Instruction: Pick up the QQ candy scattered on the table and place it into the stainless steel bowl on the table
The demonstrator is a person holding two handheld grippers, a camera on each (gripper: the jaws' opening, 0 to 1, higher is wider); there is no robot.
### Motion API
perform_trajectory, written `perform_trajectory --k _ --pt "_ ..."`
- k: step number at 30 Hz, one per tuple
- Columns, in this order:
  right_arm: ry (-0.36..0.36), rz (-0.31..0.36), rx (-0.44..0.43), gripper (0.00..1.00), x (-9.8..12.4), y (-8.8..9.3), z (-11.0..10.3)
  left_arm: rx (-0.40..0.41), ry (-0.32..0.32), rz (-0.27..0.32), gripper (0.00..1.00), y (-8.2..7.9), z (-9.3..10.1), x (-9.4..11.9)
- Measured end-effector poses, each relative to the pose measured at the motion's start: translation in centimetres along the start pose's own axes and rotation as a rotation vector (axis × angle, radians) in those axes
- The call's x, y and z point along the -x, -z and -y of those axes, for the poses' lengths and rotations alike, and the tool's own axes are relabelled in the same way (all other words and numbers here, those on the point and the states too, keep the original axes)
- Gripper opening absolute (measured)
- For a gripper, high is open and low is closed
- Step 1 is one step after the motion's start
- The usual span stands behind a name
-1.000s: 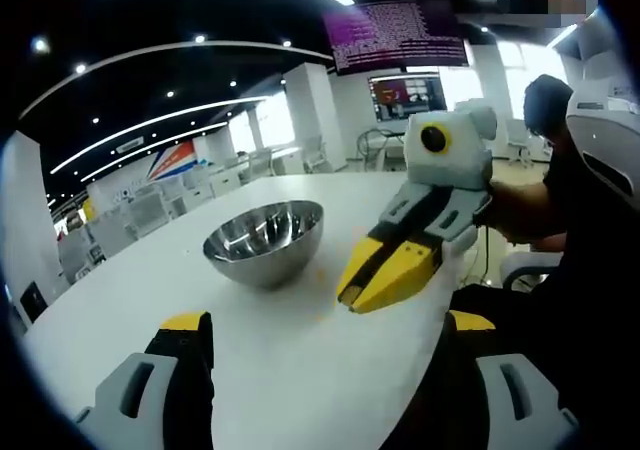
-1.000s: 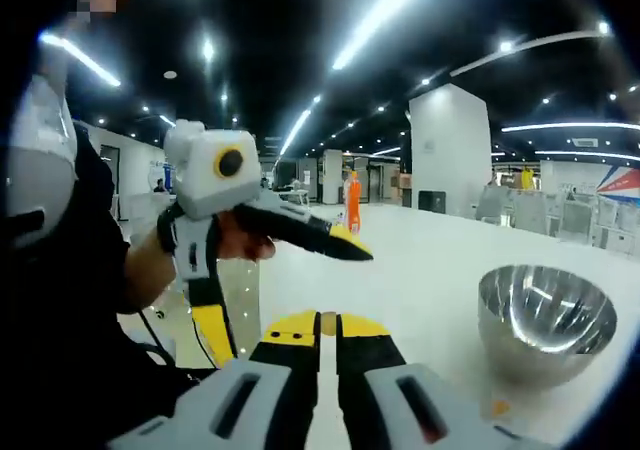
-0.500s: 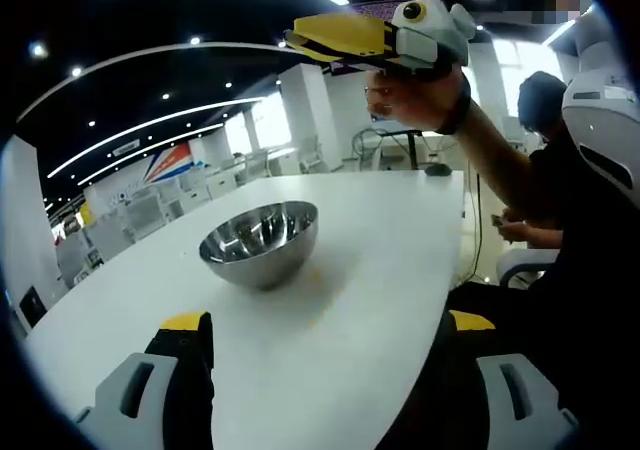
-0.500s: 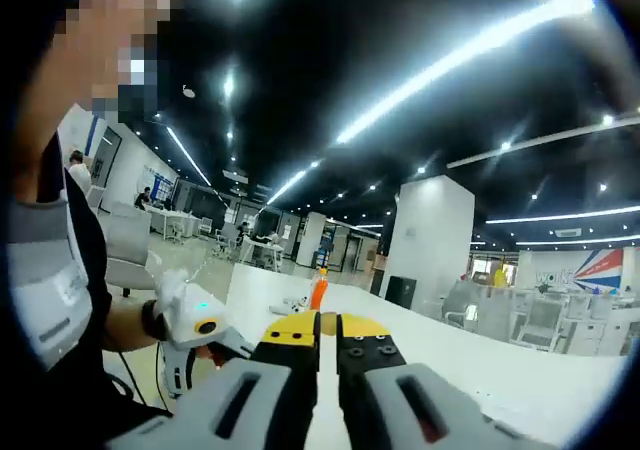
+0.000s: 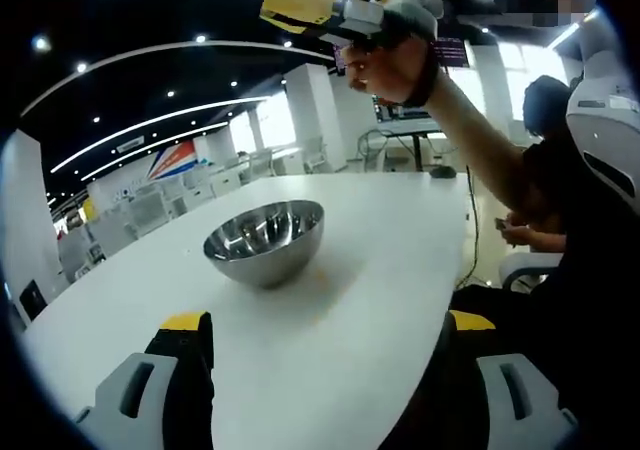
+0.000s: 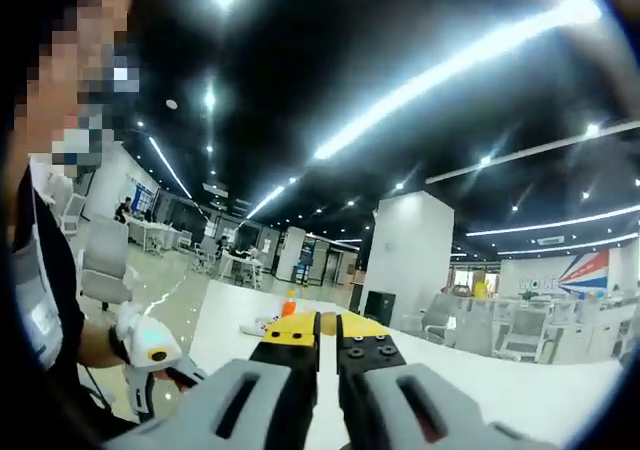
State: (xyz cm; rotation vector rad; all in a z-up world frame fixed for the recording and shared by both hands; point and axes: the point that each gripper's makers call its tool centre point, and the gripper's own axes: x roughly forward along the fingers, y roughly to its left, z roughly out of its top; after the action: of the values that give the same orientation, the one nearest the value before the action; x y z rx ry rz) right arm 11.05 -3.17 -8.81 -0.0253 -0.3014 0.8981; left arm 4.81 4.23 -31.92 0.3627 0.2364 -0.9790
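Stainless steel bowl (image 5: 264, 242) mid-desk (image 5: 380, 270), candy not discernible | right gripper (image 5: 300, 8) raised high, fingers closed, contents unclear | left gripper (image 5: 320, 370) wide apart, empty | next: likely lower over bowl.
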Motion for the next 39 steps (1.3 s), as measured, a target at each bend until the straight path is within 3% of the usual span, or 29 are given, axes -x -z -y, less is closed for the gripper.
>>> perform_trajectory --k 2,7,9,12,21,26,34,39 --pt "-0.007 -0.023 -0.055 0.05 -0.4 0.7 1.0 -0.005 -0.001 0.002 0.95 -0.1 0.0 0.0" --pt "0.041 -0.054 -0.064 0.05 -1.4 2.6 3.8 -0.002 -0.002 0.008 0.95 -0.2 -0.1 0.1" --pt "0.071 -0.093 -0.083 0.05 -1.8 4.4 5.3 0.0 -0.001 0.007 0.95 -0.1 0.0 0.1" --pt "0.146 -0.179 -0.031 0.05 -1.7 7.3 7.3 0.001 -0.002 0.01 0.95 0.0 -0.1 0.1" --pt "0.151 -0.286 -0.092 0.05 -1.7 13.4 7.2 0.002 -0.007 0.012 0.95 0.1 -0.4 0.2" --pt "0.155 -0.404 -0.078 0.05 -1.7 17.8 7.3 0.0 -0.002 0.014 0.95 0.0 -0.3 0.2" --pt "0.153 -0.51 -0.087 0.05 -1.1 22.4 7.0 -0.004 0.002 0.005 0.95 0.3 -0.1 0.3" --pt "0.158 -0.57 -0.084 0.06 -0.3 24.4 7.0 -0.006 0.003 0.007 0.95 0.2 0.0 0.3"
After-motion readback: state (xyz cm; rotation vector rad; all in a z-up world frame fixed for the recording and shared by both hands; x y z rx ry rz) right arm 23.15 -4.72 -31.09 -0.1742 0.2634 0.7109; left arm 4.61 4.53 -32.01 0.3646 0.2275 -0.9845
